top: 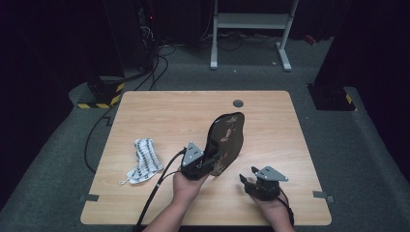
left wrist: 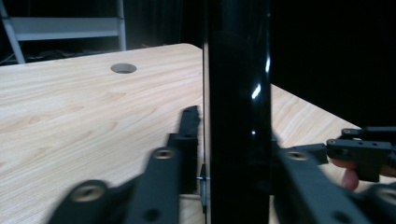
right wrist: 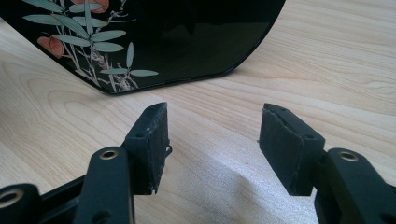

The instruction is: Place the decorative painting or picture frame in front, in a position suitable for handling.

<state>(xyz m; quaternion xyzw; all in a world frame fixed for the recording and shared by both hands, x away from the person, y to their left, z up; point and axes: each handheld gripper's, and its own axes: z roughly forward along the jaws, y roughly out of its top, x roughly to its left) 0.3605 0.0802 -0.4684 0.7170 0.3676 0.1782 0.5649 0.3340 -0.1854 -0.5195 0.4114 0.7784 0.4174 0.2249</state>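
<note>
A black lacquered tray (top: pixel 227 137) painted with leaves and flowers stands on edge on the wooden table (top: pixel 164 111), leaning to the right. My left gripper (top: pixel 212 162) clamps its near end; in the left gripper view the glossy tray (left wrist: pixel 238 93) runs up between the jaws of the left gripper (left wrist: pixel 233 140), with both pads against it. My right gripper (top: pixel 246 180) rests near the table's front edge, just right of the tray. In its own view the right gripper (right wrist: pixel 212 140) is open with nothing between its pads, and the tray's lower rim (right wrist: pixel 187 42) sits on the wood ahead.
A crumpled white cloth with dark print (top: pixel 143 159) lies at the left of the table. A round cable hole (top: pixel 238 103) sits near the far edge. Cables and a white metal frame (top: pixel 251 29) occupy the floor beyond.
</note>
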